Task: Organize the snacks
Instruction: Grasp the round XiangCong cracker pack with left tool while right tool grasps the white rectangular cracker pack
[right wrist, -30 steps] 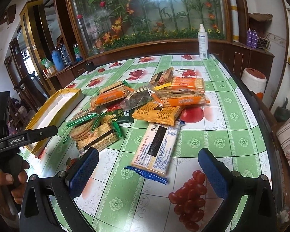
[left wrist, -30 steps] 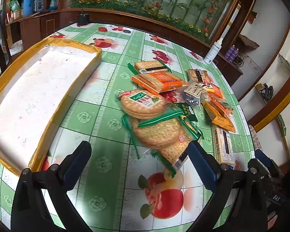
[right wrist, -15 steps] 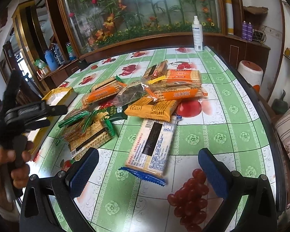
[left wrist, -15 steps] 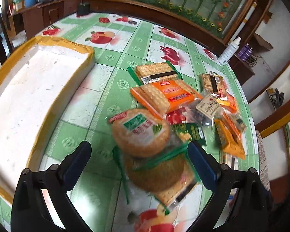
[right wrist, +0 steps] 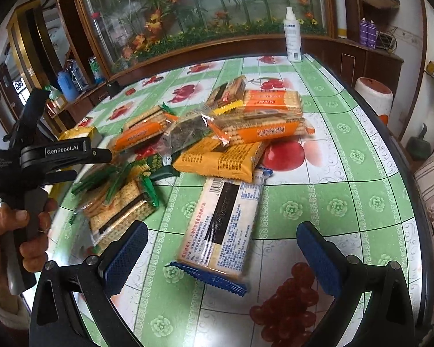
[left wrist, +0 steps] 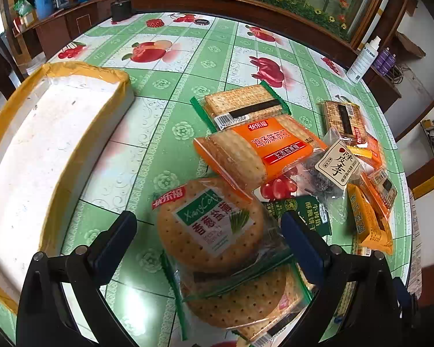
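**Between spread fingers: round cracker pack**

Under the left tool (left wrist: 208,238), released, the round cracker pack (left wrist: 209,225) lies flat on the surface (left wrist: 170,98), apparently overlapping another. Orange pack (left wrist: 259,150) crowds its far side; foam tray (left wrist: 52,133) left. Right tool (right wrist: 221,250), also released, faces the long white pack (right wrist: 224,219) lengthwise.

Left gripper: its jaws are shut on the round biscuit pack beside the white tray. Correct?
Not quite. The left gripper is open, its jaws either side of the round biscuit pack, not clamping it, as the left wrist view shows. The white tray lies beside it.
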`<move>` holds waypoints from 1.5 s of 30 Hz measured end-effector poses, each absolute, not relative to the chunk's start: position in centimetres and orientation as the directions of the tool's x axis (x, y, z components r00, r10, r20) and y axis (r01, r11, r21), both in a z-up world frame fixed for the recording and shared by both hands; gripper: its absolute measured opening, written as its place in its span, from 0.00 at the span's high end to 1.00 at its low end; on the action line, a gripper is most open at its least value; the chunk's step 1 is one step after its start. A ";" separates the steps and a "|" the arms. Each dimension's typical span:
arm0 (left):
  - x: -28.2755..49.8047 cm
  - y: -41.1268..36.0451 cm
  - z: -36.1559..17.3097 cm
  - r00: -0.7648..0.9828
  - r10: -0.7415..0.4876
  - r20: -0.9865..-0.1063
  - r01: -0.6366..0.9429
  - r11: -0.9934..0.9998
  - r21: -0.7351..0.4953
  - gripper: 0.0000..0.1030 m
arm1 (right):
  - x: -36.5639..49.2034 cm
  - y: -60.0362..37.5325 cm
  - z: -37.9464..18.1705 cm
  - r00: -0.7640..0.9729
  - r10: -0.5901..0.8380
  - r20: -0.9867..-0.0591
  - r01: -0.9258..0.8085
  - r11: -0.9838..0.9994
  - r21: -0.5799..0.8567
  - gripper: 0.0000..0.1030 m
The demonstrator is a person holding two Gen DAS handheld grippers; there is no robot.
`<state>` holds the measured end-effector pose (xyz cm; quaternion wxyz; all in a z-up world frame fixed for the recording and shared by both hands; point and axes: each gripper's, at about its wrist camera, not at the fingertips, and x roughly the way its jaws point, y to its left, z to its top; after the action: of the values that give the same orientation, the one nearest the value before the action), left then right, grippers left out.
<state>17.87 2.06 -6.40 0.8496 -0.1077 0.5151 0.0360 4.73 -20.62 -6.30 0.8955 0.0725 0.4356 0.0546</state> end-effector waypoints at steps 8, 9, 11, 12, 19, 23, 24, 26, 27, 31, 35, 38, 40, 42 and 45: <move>19.3 2.1 -7.3 0.435 -0.047 -0.899 -0.185 0.973 -0.140 0.03 | 6.3 -19.8 -7.2 0.587 0.125 -0.800 -0.010 0.989 0.148 0.00; 19.4 2.0 -7.4 0.433 -0.045 -0.900 -0.183 0.974 -0.137 0.03 | 6.5 -19.5 -7.3 0.585 0.116 -0.803 -0.010 0.991 0.136 0.00; 19.3 2.0 -7.7 0.424 -0.036 -0.905 -0.178 0.976 -0.123 0.03 | 6.9 -19.2 -7.6 0.581 0.109 -0.806 -0.009 0.992 0.128 0.00; 19.3 2.0 -7.8 0.422 -0.037 -0.906 -0.177 0.976 -0.123 0.03 | 7.0 -19.1 -7.7 0.580 0.113 -0.807 -0.010 0.991 0.132 0.00; 19.3 2.6 -8.5 0.387 -0.047 -0.921 -0.178 0.976 -0.125 0.03 | 7.7 -19.6 -8.2 0.571 0.103 -0.815 0.012 0.991 0.134 0.00; 19.0 2.8 -9.0 0.389 -0.001 -0.921 -0.167 0.983 -0.071 0.03 | 8.3 -19.6 -8.7 0.561 0.103 -0.821 0.013 0.991 0.133 0.00; 18.9 2.8 -9.0 0.396 0.003 -0.918 -0.162 0.985 -0.067 0.03 | 8.3 -19.6 -8.8 0.561 0.098 -0.822 0.014 0.992 0.127 0.00; 18.6 3.0 -9.1 0.409 0.008 -0.913 -0.151 0.987 -0.059 0.03 | 8.4 -19.5 -9.1 0.556 0.094 -0.826 0.015 0.992 0.122 0.02; 18.4 3.2 -9.1 0.419 0.008 -0.908 -0.145 0.988 -0.058 0.04 | 8.4 -19.5 -9.2 0.557 0.089 -0.826 0.013 0.993 0.115 0.02; 17.8 3.4 -8.7 0.450 0.020 -0.893 -0.128 0.991 -0.043 0.20 | 8.5 -19.2 -9.2 0.561 0.073 -0.824 0.004 0.996 0.091 0.08; 17.3 4.1 -8.5 0.473 0.004 -0.881 -0.123 0.990 -0.062 0.27 | 8.3 -19.2 -9.0 0.567 0.069 -0.821 -0.008 0.997 0.078 0.24; 16.9 4.6 -8.4 0.490 -0.014 -0.872 -0.117 0.990 -0.081 0.27 | 8.1 -19.3 -8.9 0.568 0.080 -0.819 -0.022 0.996 0.082 0.34; 16.4 5.1 -8.4 0.504 -0.026 -0.864 -0.116 0.988 -0.098 0.27 | 7.9 -19.6 -8.7 0.570 0.093 -0.816 -0.027 0.995 0.095 0.42; 15.7 5.7 -8.3 0.518 -0.043 -0.854 -0.113 0.987 -0.118 0.27 | 7.7 -19.8 -8.6 0.568 0.109 -0.816 -0.037 0.994 0.106 0.42; 14.9 6.5 -8.3 0.534 -0.062 -0.843 -0.115 0.983 -0.145 0.27 | 6.9 -20.2 -8.4 0.572 0.139 -0.809 -0.055 0.990 0.131 0.43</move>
<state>14.89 6.52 -8.28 0.8710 -0.0915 0.4824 0.0153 6.90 -20.21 -8.44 0.8853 0.0457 0.4596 0.0547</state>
